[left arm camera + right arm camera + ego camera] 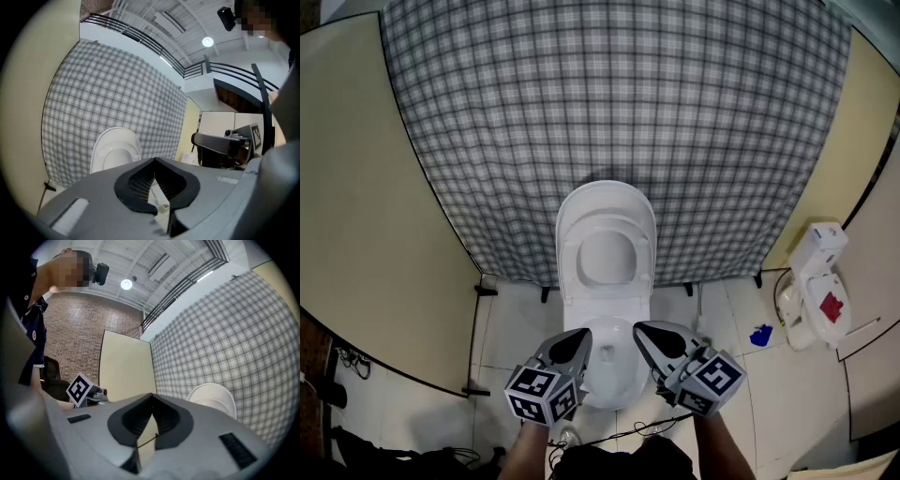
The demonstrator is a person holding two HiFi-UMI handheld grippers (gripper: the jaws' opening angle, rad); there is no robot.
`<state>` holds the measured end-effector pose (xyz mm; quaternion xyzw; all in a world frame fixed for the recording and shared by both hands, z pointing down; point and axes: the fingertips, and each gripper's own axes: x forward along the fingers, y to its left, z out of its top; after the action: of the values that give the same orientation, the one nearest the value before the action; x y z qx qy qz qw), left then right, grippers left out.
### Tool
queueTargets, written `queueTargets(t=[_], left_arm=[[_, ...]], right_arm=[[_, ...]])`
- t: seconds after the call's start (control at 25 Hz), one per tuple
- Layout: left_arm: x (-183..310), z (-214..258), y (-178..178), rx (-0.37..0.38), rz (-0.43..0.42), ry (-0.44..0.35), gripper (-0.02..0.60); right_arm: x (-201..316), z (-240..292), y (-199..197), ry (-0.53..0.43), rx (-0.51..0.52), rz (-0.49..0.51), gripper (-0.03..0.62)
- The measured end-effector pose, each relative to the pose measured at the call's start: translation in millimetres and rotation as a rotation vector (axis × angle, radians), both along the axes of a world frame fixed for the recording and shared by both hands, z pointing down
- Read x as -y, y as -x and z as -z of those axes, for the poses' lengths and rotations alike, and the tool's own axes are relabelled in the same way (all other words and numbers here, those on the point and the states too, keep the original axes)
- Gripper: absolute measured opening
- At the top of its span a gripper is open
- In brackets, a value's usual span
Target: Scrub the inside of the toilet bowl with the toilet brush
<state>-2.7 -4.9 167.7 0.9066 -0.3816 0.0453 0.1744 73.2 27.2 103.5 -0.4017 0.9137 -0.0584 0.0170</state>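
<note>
A white toilet point(606, 253) stands against the checked backdrop with its lid and seat raised; the bowl point(609, 370) lies just below my hands. My left gripper point(584, 333) and right gripper point(639, 328) hover side by side over the bowl's near part, both shut with nothing between the jaws. In the left gripper view the closed left gripper point(154, 160) points toward the raised lid point(115, 150). The right gripper view shows the right gripper point(151, 395) shut, with the lid point(213, 397) off to the right. I see no toilet brush that I can make out for sure.
A grey checked cloth wall point(609, 112) rises behind the toilet, flanked by cream panels point(366, 216). On the floor at right sit a white object with a red patch point(814, 286) and a small blue thing point(760, 335). Cables point(619, 433) trail near my feet.
</note>
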Motion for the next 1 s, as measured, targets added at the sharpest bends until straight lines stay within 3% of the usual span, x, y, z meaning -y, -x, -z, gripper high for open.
queueTargets(t=[0.4,0.6,0.84,1.0], left_arm=[[13,-75,62,0.094,0.188,0.062,0.003],[31,-148,99,0.156,0.256,0.119,0.003],[38,-237,125,0.17,0.275,0.168,0.006],[32,-306,152,0.205,0.322,0.219,0.041]], right_arm=[[9,-45,12,0.064,-0.033,0.014,0.0],[20,-97,36,0.101,-0.033,0.008,0.0],[28,-150,58,0.153,-0.021,0.044,0.0],[28,-191,74,0.19,-0.022,0.066,0.0]])
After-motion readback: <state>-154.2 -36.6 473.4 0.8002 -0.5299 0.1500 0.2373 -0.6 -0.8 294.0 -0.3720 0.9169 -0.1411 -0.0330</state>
